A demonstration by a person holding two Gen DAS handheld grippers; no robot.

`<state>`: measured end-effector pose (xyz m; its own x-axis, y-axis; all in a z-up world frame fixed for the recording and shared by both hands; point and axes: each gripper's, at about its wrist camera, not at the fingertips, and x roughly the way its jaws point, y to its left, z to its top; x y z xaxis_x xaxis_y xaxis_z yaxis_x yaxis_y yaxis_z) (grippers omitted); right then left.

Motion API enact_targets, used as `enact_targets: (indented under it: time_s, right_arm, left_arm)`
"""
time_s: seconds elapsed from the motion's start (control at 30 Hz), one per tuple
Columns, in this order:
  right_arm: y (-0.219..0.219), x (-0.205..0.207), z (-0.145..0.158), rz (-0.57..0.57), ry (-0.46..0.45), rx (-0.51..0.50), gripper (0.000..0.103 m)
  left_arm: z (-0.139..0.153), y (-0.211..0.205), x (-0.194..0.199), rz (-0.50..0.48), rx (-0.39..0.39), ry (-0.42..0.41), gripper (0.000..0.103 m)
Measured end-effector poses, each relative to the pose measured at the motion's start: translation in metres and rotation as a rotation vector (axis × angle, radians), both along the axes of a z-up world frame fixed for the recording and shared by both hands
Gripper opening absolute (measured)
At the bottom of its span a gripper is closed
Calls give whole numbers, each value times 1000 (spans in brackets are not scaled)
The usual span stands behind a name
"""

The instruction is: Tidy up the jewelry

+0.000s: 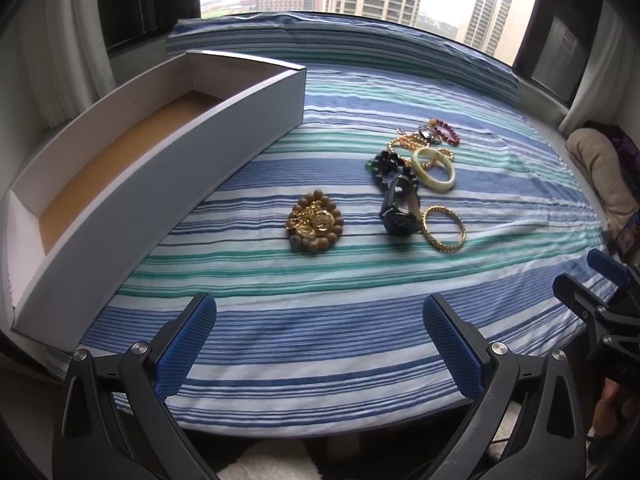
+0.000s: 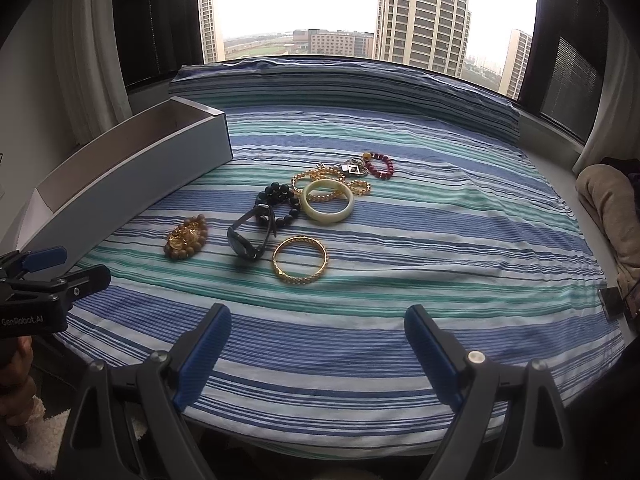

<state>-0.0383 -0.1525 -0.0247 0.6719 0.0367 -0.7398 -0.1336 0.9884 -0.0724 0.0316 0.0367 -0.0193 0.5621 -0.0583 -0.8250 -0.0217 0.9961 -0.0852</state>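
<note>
Jaws wide (both grippers), jewelry point(image 2: 296, 216) beside box point(image 1: 160, 184).

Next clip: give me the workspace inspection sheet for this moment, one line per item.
Surface: striped sheet, wrinkled at right.
Job's things: long white box empty; wooden bead bracelet, watch, gold bangle, pale bangle, dark beads, gold chains, red beads, all on the sheet.
Clutter: beige cloth at right edge.
Tongs: left tongs open, empty; right tongs open, empty.
Cables: nothing seen.
Surroundings: window, high-rises outside.
</note>
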Motion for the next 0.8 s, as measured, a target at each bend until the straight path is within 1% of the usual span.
enact_targets:
  time_s: [0.17, 0.3, 0.43, 0.5, 0.53, 0.57, 0.63, 0.7, 0.77, 0.8]
  right_arm:
    - [1, 3, -3, 9, 13, 6, 91]
    - [0, 5, -8, 7, 32, 12, 91]
    - [-2, 8, -12, 4, 52, 24, 91]
    - [-2, 9, -13, 7, 56, 27, 91]
    - [-1, 9, -13, 8, 57, 27, 91]
    - [-1, 9, -14, 8, 58, 26, 91]
    - [-1, 8, -14, 9, 60, 26, 91]
    - [-4, 8, -14, 3, 62, 27, 91]
    - [-7, 7, -14, -8, 62, 29, 91]
    - [-9, 7, -14, -14, 61, 31, 91]
  left_arm:
    - [-4, 8, 9, -38, -1, 8, 103]
    - [-7, 22, 23, -102, -6, 2, 103]
    - [-14, 26, 44, -165, -62, 5, 102]
    - [-19, 21, 58, -206, -67, -3, 100]
    - [-23, 18, 66, -225, -61, -3, 96]
    - [-29, 14, 75, -244, -56, 3, 85]
    - [-42, 8, 93, -270, -53, 32, 70]
    - [-55, 4, 108, -287, -58, 59, 62]
    - [-68, 1, 119, -293, -50, 91, 43]
    - [-73, 0, 123, -298, -47, 105, 41]
